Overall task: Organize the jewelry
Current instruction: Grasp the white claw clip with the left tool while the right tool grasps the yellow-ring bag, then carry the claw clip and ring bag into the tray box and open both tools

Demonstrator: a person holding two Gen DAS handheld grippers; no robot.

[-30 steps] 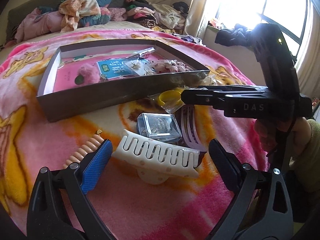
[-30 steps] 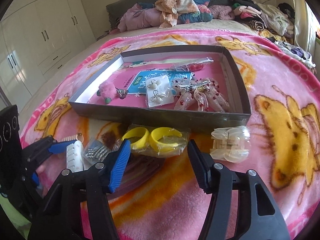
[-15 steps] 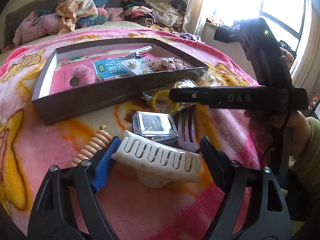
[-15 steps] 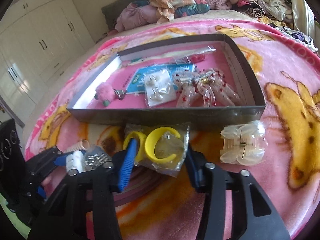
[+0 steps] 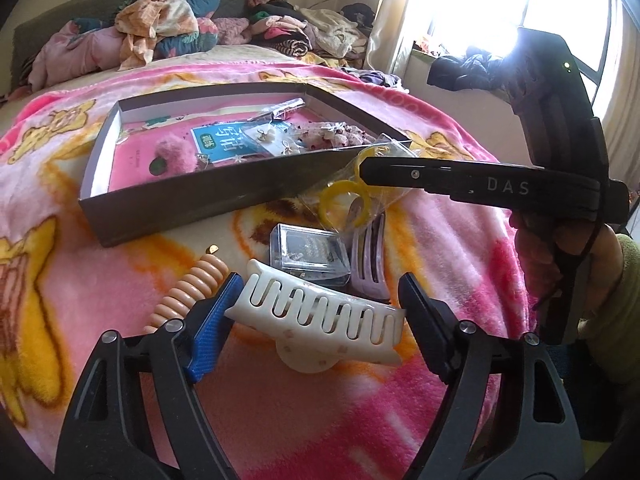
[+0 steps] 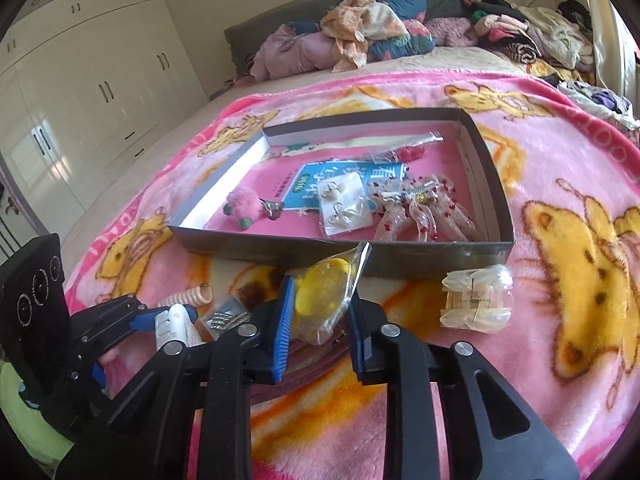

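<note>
A shallow grey box (image 6: 468,258) with a pink floor lies on the pink blanket and holds several jewelry pieces. My right gripper (image 6: 320,312) is shut on a clear bag of yellow rings (image 6: 326,298) and holds it raised just in front of the box's near wall; the bag also shows in the left wrist view (image 5: 352,196). My left gripper (image 5: 316,312) has its fingers on both ends of a white claw hair clip (image 5: 320,312) that rests on the blanket.
A clear hair clip (image 6: 476,304) lies right of the bag. A peach spiral hair tie (image 5: 192,288), a small clear case (image 5: 308,250) and a lilac clip (image 5: 370,256) lie beyond the white clip. Piled clothes (image 6: 380,32) fill the bed's far end.
My right gripper has closed on the bag of yellow rings and lifted it off the blanket. My left gripper has narrowed onto the white clip.
</note>
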